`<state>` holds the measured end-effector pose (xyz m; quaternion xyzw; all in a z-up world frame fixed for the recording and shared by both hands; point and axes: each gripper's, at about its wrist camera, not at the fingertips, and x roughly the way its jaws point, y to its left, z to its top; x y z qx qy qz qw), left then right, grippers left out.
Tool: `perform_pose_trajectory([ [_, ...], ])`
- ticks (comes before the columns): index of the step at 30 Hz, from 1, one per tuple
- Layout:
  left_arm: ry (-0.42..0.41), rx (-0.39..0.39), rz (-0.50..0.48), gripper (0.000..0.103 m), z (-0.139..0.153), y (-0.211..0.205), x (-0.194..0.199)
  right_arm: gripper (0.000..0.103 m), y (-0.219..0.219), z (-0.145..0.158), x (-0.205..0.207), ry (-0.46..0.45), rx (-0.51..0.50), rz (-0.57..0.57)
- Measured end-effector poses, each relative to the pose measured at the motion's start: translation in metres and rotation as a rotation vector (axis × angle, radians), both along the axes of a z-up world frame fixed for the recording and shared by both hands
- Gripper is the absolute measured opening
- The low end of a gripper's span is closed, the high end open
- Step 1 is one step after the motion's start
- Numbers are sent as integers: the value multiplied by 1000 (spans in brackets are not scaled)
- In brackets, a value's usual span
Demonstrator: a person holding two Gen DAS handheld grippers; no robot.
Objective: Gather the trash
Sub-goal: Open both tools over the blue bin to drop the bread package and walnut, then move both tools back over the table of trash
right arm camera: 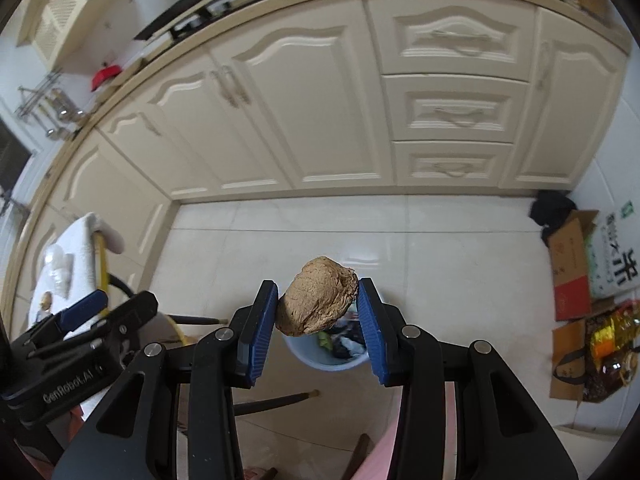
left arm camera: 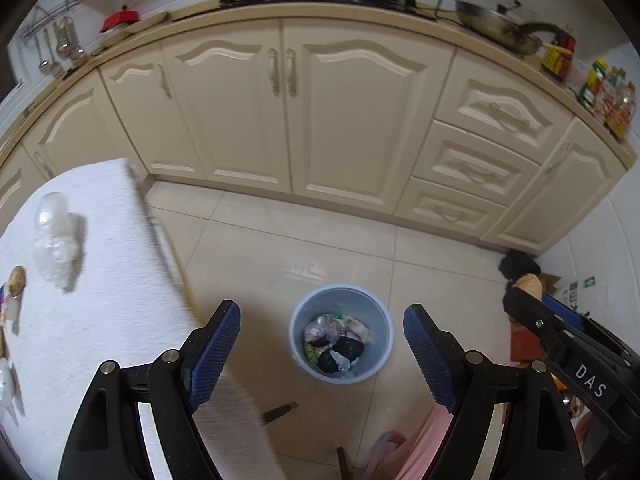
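One light-blue bin point(left arm camera: 341, 332) stands on the tiled floor with several crumpled wrappers and dark scraps inside, and both tools hang above it. The left tool point(left arm camera: 322, 352) stands wide with nothing between its two blue pads, while the right tool point(right arm camera: 318, 312) holds one brown crumpled lump point(right arm camera: 318, 296) between its two pads, over the bin's rim. On the white-covered worktop point(left arm camera: 100, 300) to the left lie one clear crushed plastic bottle point(left arm camera: 56, 236) and one small brown scrap point(left arm camera: 17, 279).
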<state>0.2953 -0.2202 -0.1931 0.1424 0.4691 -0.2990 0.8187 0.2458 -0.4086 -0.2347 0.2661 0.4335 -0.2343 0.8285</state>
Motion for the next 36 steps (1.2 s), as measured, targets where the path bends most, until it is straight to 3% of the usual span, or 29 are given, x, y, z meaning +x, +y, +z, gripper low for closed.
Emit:
perform_pose_trajectory([
  [1,-7,-4,9,80,3,5,1,48,4,2,4,-10,6,15],
  [4,-24,-7,37,80,11,24,-3,87,13,8,11,-14,-18,3],
  [5,-28,-9,42,80,13,30,-6,90,18,12,11,-21,-55,-7],
  [8,-25,-13,50,80,16,43,-9,90,27,19,13,-2,-118,-4],
  [23,-24,-58,48,80,41,86,-22,90,49,40,8,-13,-154,3],
  [36,-74,-106,166,82,73,177,-33,90,112,58,34,-47,-185,129],
])
